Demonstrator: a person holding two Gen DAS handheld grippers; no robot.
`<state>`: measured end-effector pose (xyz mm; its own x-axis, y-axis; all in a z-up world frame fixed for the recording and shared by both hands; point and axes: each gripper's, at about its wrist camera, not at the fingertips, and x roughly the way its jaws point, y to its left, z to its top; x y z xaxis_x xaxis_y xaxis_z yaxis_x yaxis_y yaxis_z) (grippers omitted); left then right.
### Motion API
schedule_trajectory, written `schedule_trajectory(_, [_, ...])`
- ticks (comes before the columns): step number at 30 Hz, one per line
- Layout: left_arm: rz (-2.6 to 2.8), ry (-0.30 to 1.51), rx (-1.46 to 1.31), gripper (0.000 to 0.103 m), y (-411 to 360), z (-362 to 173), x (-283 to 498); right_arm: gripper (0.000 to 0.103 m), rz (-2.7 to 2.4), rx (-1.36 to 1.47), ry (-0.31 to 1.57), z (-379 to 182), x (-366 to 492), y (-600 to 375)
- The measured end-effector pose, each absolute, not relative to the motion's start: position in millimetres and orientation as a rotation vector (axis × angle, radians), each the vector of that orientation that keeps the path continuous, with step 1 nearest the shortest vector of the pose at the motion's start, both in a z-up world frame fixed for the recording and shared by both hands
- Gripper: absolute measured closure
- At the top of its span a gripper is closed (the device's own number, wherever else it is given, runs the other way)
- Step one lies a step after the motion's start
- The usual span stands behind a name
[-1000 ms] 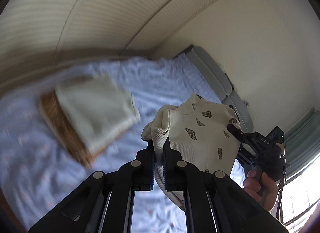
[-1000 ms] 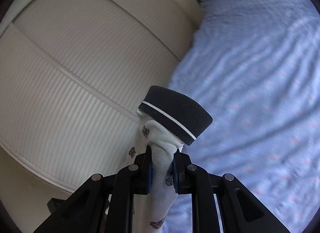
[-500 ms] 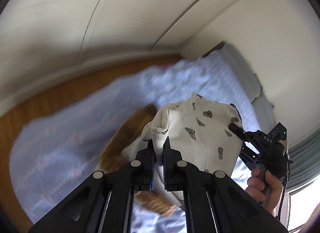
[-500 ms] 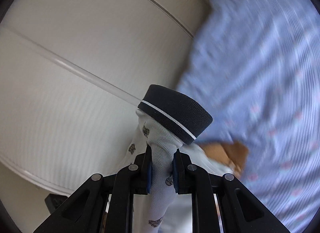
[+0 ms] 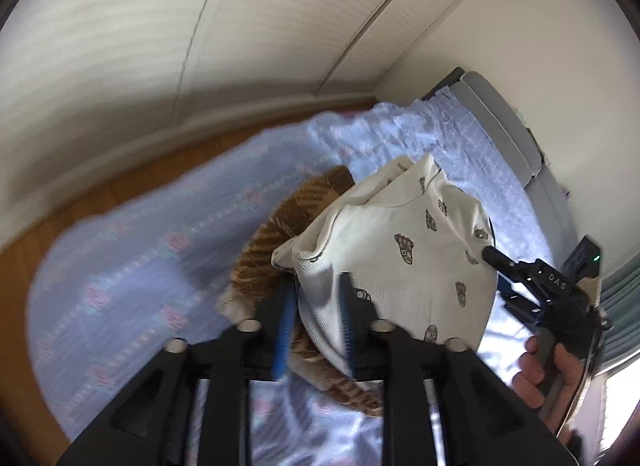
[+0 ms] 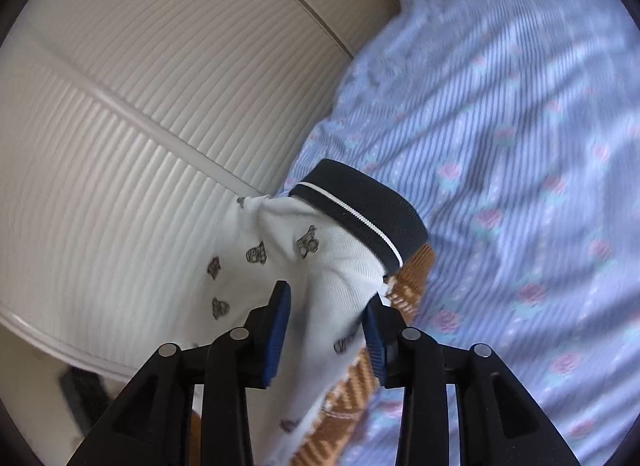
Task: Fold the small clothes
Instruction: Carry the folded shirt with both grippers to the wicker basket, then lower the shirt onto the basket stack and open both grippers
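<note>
The white printed garment [image 5: 400,254], folded and with a dark waistband [image 6: 360,209], lies on top of a brown knitted piece [image 5: 280,234] on the blue floral bed sheet [image 5: 132,266].

Left tongs [image 5: 314,322]: jaws opening; the near hem sits between the blue pads [image 5: 282,330], which no longer press on it.

Right tongs [image 6: 326,330]: jaws opening; cloth lies between the pads, contact on the right pad uncertain. In the left view these tongs [image 5: 490,256] appear at 3 o'clock of the garment.

Status: folding of this garment appears complete, and placement on the stack is at the release stage. Remaining: withdraw both tongs without dragging the cloth. No other unfolded clothes are visible.
</note>
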<state>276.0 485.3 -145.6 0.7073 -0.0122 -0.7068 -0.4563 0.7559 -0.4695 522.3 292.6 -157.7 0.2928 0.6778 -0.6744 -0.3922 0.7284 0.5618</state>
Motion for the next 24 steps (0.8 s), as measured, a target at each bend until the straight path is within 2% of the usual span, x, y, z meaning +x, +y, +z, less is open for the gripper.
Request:
schedule_trajectory(1, [0.276, 0.740, -0.638, 0.063, 480.3, -140.0, 272.2, 0.065, 0.715, 0.255, 1.017, -153.4, 515.0, 291.1])
schedule_trajectory(3, [0.280, 0.708, -0.544, 0.055, 466.2, -128.4, 264.0, 0.061, 0.695, 0.151, 0.945, -144.4, 502.6, 291.4])
schedule_trajectory(7, [0.233, 0.652, -0.371, 0.031, 434.4, -117.4, 265.3, 0.046, 0.730, -0.016, 0.748, -125.0, 472.6, 294.3])
schedule_trajectory(8, [0.225, 0.646, -0.327, 0.028, 425.9, -117.1, 267.9, 0.038, 0.754, -0.056, 0.700, -122.3, 465.8, 297.0])
schedule_trajectory(10, [0.204, 0.630, -0.256, 0.024, 412.1, -117.9, 274.5, 0.030, 0.790, -0.128, 0.646, -121.1, 459.9, 305.4])
schedule_trajectory(16, [0.176, 0.643, -0.163, 0.018, 398.6, -138.6, 296.8, 0.030, 0.900, -0.296, 0.604, -131.7, 463.9, 332.7])
schedule_trajectory(21, [0.153, 0.698, -0.252, 0.017, 411.0, -164.3, 304.7, 0.030, 0.956, -0.391, 0.628, -153.8, 466.6, 347.6])
schedule_trajectory(24, [0.151, 0.693, -0.230, 0.016, 410.7, -173.2, 304.3, 0.025, 0.976, -0.377, 0.641, -163.8, 474.0, 349.6])
